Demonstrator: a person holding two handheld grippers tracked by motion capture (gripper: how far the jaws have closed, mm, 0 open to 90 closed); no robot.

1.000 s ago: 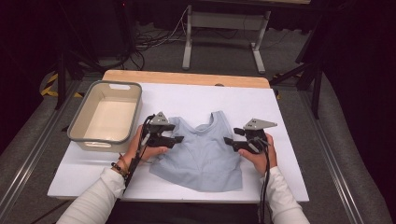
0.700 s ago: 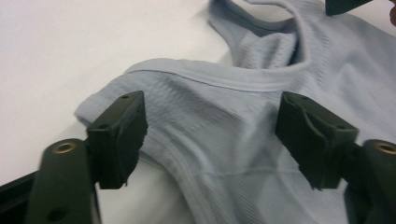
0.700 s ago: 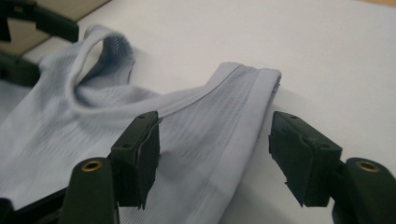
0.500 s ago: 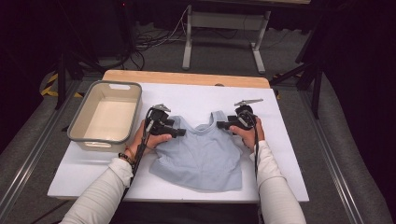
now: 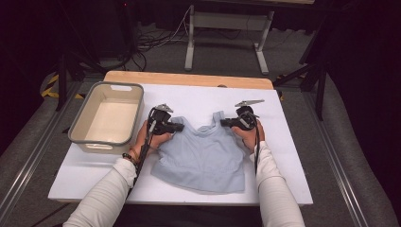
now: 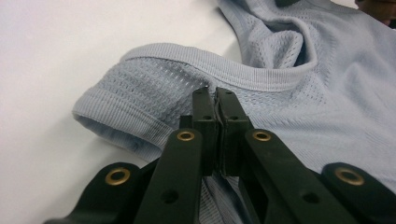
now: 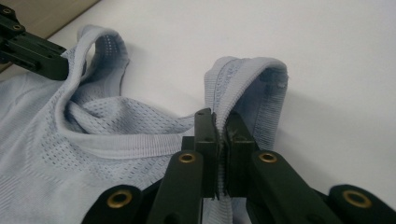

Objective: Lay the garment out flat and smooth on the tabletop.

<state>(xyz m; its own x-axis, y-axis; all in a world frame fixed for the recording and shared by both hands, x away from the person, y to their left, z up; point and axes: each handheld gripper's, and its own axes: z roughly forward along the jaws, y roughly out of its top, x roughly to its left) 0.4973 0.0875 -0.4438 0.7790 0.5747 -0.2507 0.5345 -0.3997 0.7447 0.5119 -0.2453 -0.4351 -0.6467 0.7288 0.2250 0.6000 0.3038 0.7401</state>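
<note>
A light blue mesh tank top (image 5: 201, 153) lies flat on the white table top (image 5: 198, 97), neck toward the far side. My left gripper (image 5: 178, 126) sits at its left shoulder strap (image 6: 140, 100). The jaws have just been closing and now stand together (image 6: 215, 100), with a fold of strap fabric between the pads. My right gripper (image 5: 223, 123) is at the right shoulder strap (image 7: 252, 77). Its jaws have also just been closing and now pinch the ribbed strap edge (image 7: 218, 122). The left gripper (image 7: 32, 51) shows at the other strap in the right gripper view.
A grey-rimmed beige bin (image 5: 113, 85) stands empty at the table's left, close to my left hand. A wooden strip (image 5: 189, 79) runs along the far edge. Dark floor, cables and a metal stand lie beyond.
Both hands have moved toward the far side, up the top to its shoulder straps, the right one also inward. Both pairs of jaws have gone from apart to closed on the straps.
</note>
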